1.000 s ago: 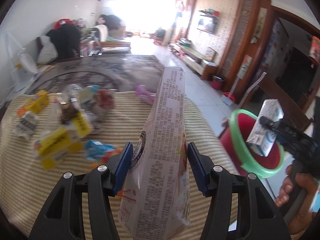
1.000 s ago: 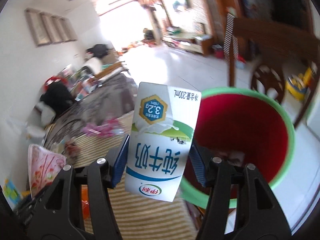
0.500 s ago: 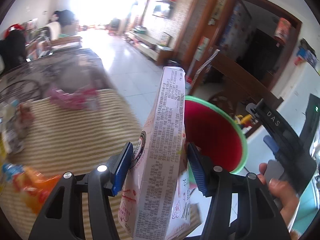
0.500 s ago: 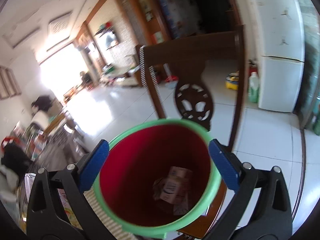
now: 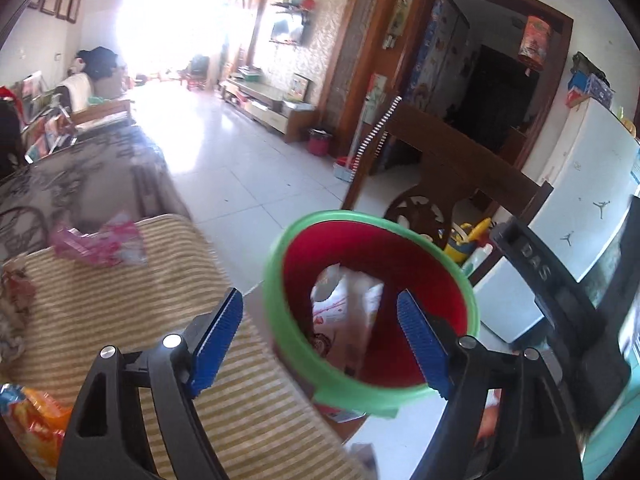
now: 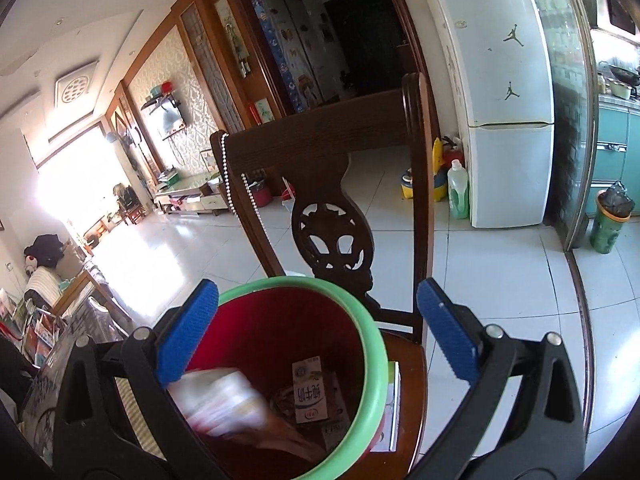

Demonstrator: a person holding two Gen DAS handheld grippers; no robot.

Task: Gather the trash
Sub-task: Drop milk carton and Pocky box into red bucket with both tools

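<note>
The pink-and-white snack bag [image 5: 346,312] stands nearly on end inside the red bin [image 5: 370,304], its long axis up and down and its top corner leaning toward the far wall of the bin. In my right wrist view it shows as a pale blur [image 6: 222,404] low on the near left side. My left gripper [image 5: 320,340] hangs over the near rim with its jaws apart; they have just been opening, and their blue pads [image 5: 218,334] touch nothing, the bag sitting beyond and below them. My right gripper [image 6: 316,344] is spread wide over the same bin, its jaws parted and empty.

The bin has a green rim [image 6: 368,340] and stands on the seat of a dark wooden chair [image 6: 332,216], just off the edge of the table with the striped cloth [image 5: 120,300]. The chair's carved back rises close behind the bin; past it the white tiled floor [image 6: 500,276] lies open toward the white fridge [image 6: 508,112].

At the bottom of the bin lies a milk carton [image 6: 308,394] on its side, printed face up, with darker wrappers around it that I cannot make out. On the cloth, a pink wrapper [image 5: 98,240] lies near the far edge, an orange packet [image 5: 34,416] sits at the near left corner, and crumpled wrappers [image 5: 14,300] lie at the left edge
</note>
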